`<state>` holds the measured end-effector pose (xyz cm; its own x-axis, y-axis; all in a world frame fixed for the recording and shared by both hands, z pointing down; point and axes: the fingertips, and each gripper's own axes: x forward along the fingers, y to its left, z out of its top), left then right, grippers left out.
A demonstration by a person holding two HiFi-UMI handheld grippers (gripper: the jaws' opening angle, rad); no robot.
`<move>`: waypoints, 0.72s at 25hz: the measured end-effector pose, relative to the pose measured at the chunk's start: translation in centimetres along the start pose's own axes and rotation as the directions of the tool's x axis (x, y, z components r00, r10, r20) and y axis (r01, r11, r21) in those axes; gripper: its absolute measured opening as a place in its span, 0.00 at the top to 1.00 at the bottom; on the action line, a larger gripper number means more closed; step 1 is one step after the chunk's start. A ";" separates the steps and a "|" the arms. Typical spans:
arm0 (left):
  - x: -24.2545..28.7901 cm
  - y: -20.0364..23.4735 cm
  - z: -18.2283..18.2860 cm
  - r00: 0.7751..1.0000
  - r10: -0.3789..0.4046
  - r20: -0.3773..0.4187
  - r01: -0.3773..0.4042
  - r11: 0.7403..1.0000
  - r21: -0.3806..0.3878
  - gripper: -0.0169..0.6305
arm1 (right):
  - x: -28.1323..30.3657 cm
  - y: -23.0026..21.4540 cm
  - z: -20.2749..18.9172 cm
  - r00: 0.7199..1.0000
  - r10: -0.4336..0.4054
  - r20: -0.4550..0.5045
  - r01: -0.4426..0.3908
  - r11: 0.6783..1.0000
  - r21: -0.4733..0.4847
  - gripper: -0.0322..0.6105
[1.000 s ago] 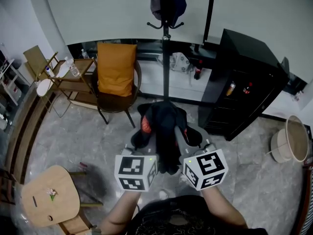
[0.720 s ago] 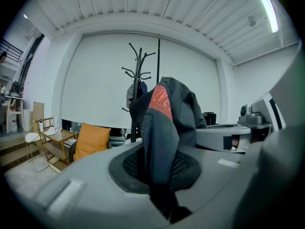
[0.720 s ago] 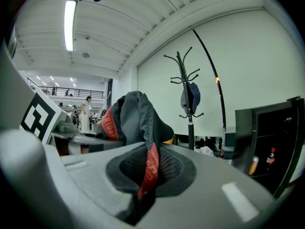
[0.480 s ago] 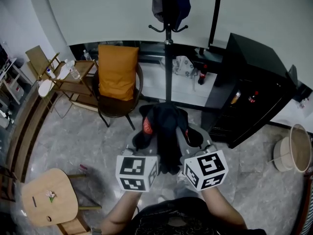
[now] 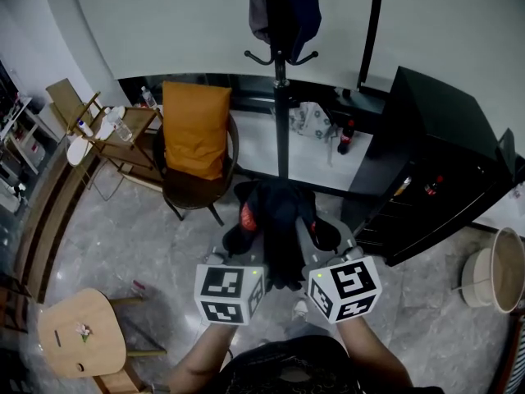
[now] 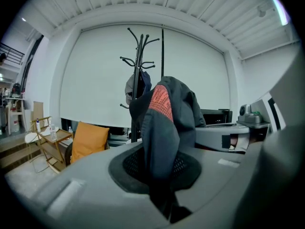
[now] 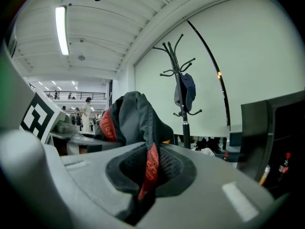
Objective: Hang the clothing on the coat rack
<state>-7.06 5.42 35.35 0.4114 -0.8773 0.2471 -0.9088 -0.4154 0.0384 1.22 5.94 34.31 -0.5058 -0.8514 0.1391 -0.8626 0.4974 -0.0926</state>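
Short of the coat rack (image 5: 280, 97), on the person's side of its pole, the garment (image 5: 275, 208) hangs bunched between 2 grippers held side by side. The left gripper (image 6: 162, 182) has its jaws drawn in on a thick fold of the dark cloth, which rises from the pads in a hump. The right gripper (image 7: 143, 180) pinches a thinner fold where a red patterned strip runs down between its pads. Neither pair stands spread and neither is empty.

Judged from how it slumps over both jaws, the garment is soft, limp and fairly light, with no stiffness to keep a shape. It will sag wherever it is unsupported, and loose parts such as sleeves may trail and snag. The dark outer cloth looks smooth, so a shallow pinch could creep out under its own weight, and a deep bite on doubled fabric seems safer.

The best hold is probably near the collar or the neck opening, 1 gripper to each side of it. That would leave a taut span between them to drop over a hook. Which fold is the collar cannot be told now.

High on the rack a dark item (image 5: 283, 6) already covers the top, while the lower hooks (image 5: 305, 57) beneath it look free.
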 end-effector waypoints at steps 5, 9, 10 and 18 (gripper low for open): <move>3.4 -0.4 0.7 1.000 0.018 -0.010 -0.018 1.000 0.004 0.91 | 1.8 -3.3 0.5 1.000 0.018 0.001 -0.018 1.000 0.006 0.91; 5.9 -0.9 1.5 0.999 0.032 -0.010 -0.032 0.999 0.008 0.91 | 2.9 -5.8 1.0 1.000 0.028 0.005 -0.028 1.000 0.000 0.91; 6.5 -1.0 1.6 0.999 0.036 -0.010 -0.035 0.999 0.007 0.91 | 3.1 -6.4 1.2 0.999 0.031 0.006 -0.031 1.000 -0.002 0.91; 9.8 -1.7 3.2 0.998 0.063 0.003 -0.063 0.998 0.018 0.91 | 4.6 -9.9 2.5 0.998 0.053 0.017 -0.053 0.998 -0.022 0.91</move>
<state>-1.28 -3.27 34.57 0.3534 -0.9025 0.2462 -0.9316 -0.3633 0.0056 7.47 -3.27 33.38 -0.5506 -0.8265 0.1174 -0.8348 0.5449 -0.0786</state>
